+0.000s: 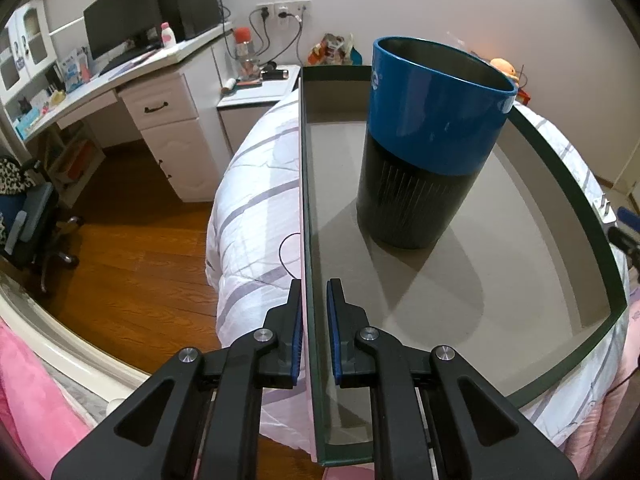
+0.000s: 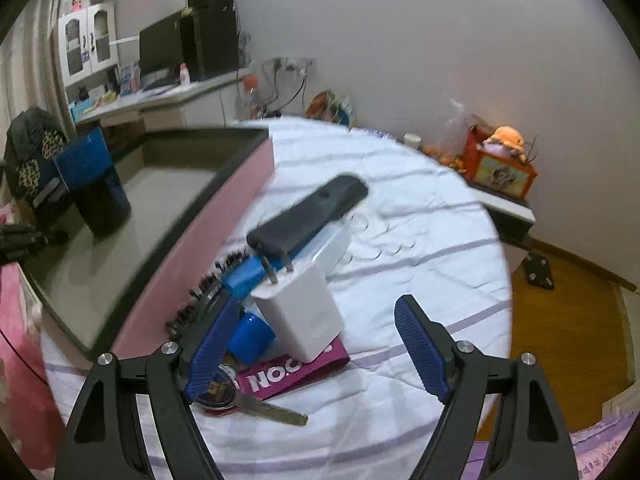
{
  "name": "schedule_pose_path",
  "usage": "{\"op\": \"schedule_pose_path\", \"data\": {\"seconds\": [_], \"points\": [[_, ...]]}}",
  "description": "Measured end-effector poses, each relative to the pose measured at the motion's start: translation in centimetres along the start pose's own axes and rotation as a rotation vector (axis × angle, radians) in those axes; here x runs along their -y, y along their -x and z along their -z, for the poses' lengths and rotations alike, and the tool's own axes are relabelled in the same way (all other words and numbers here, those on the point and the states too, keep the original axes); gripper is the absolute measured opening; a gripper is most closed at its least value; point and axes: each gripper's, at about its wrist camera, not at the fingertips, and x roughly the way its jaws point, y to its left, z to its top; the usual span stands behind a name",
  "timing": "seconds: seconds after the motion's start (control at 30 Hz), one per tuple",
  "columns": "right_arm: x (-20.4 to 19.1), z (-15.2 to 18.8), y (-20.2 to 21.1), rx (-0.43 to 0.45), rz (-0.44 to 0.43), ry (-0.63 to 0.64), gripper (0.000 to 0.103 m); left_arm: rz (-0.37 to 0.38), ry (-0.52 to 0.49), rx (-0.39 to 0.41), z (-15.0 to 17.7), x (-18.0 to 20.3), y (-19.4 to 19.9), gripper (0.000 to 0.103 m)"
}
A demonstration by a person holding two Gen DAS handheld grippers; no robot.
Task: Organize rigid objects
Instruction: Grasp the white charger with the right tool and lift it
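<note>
While ribbed blue-banded cylinder (image 1: 430, 148) stands upright, smooth pink-walled box (image 1: 560, 216), boxy white charger (image 2: 300, 312)

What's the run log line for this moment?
left gripper: shut on box wall | right gripper: open over white charger | blue-black cup: in box

Bed (image 2: 420, 248) carries box (image 2: 224, 216), clutter.

The cup (image 1: 432, 140) wears a glossy blue plastic band over a matt, finely ribbed dark base, the box (image 1: 520, 280) shows a smooth matt grey floor, the charger (image 2: 300, 312) is smooth white plastic, the key (image 2: 276, 410) dull metal, the bed (image 2: 400, 248) creased cloth, and the floor (image 1: 132, 264) polished wood.
</note>
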Motion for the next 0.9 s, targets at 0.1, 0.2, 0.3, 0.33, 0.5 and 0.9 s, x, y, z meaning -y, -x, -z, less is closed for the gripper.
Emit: {"op": "schedule_pose_path", "data": {"seconds": [0.1, 0.2, 0.3, 0.33, 0.5, 0.9], "points": [[0.7, 0.6, -1.1, -0.019, -0.016, -0.001, 0.079, 0.0, -0.002, -0.006, 0.0, 0.1, 0.0, 0.01], [1.4, 0.7, -1.3, -0.005, -0.068, -0.034, 0.069, -0.003, -0.006, -0.01, 0.0, 0.1, -0.1, 0.01], [2.0, 0.5, -1.6, -0.005, -0.12, -0.06, 0.058, -0.009, -0.013, -0.014, -0.1, 0.3, -0.1, 0.01], [2.0, 0.4, -1.7, -0.007, -0.129, -0.065, 0.056, -0.008, -0.014, -0.015, -0.1, 0.3, -0.2, 0.011], [2.3, 0.4, -1.9, -0.009, -0.163, -0.089, 0.051, -0.007, -0.014, -0.015, -0.1, 0.3, -0.2, 0.011], [2.0, -0.4, -0.8, 0.011, -0.123, -0.096, 0.047, 0.0, -0.014, -0.012, -0.2, 0.3, -0.2, 0.011]]}}
